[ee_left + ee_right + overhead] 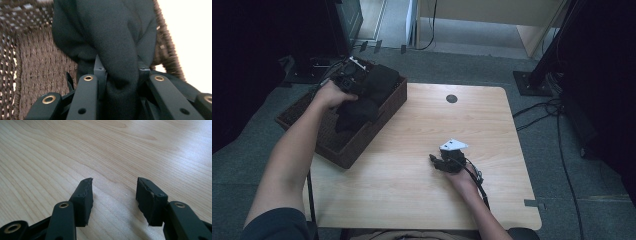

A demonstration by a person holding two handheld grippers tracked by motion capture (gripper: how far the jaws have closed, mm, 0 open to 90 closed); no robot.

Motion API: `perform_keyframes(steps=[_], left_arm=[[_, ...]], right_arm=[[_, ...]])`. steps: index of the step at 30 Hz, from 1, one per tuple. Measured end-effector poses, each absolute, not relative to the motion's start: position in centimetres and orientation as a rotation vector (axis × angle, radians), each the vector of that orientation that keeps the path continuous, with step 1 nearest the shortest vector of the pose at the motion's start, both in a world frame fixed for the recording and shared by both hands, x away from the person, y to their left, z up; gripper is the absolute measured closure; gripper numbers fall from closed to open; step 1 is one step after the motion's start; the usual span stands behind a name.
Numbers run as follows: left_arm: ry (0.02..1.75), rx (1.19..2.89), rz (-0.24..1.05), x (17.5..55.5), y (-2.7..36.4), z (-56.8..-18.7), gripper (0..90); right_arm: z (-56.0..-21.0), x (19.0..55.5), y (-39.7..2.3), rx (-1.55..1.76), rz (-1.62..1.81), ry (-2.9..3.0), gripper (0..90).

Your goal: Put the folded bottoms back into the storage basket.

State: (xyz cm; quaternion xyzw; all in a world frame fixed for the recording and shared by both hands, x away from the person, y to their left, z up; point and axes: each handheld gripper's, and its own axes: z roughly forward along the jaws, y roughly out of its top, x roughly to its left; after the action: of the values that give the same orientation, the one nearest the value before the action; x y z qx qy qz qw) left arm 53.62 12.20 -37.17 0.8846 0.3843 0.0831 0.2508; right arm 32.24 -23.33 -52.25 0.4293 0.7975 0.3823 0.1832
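Observation:
A bundle of black cloth (364, 102) lies over the near-right side of a dark brown woven basket (309, 125) at the table's left edge. My left gripper (348, 82) is over the basket, shut on the black cloth (117, 45), which bulges up between its two jaws above the basket's woven floor (40, 67). My right gripper (438, 161) rests on the wooden table (412, 150), right of centre, with a grey three-cornered plate on top. In the right gripper view its jaws (113, 195) stand open over bare wood (75, 150), nothing between them.
A round black cap (451, 98) sits in the tabletop near the far edge. Cables (557, 125) trail across the grey carpet to the right. Dark stands and furniture surround the table at the back and sides.

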Motion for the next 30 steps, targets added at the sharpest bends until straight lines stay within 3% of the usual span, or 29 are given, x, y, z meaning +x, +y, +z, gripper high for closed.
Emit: perform_keyframes(steps=[24,30], left_arm=[[1.135,2.396,0.222,55.5,14.7,-42.1,69.0],[1.186,2.376,0.251,55.7,15.0,-42.3,53.9]], right_arm=[[-52.2,32.2,-23.3,1.211,1.072,2.251,48.2],[-52.2,32.2,-23.3,1.212,1.071,2.25,48.2]])
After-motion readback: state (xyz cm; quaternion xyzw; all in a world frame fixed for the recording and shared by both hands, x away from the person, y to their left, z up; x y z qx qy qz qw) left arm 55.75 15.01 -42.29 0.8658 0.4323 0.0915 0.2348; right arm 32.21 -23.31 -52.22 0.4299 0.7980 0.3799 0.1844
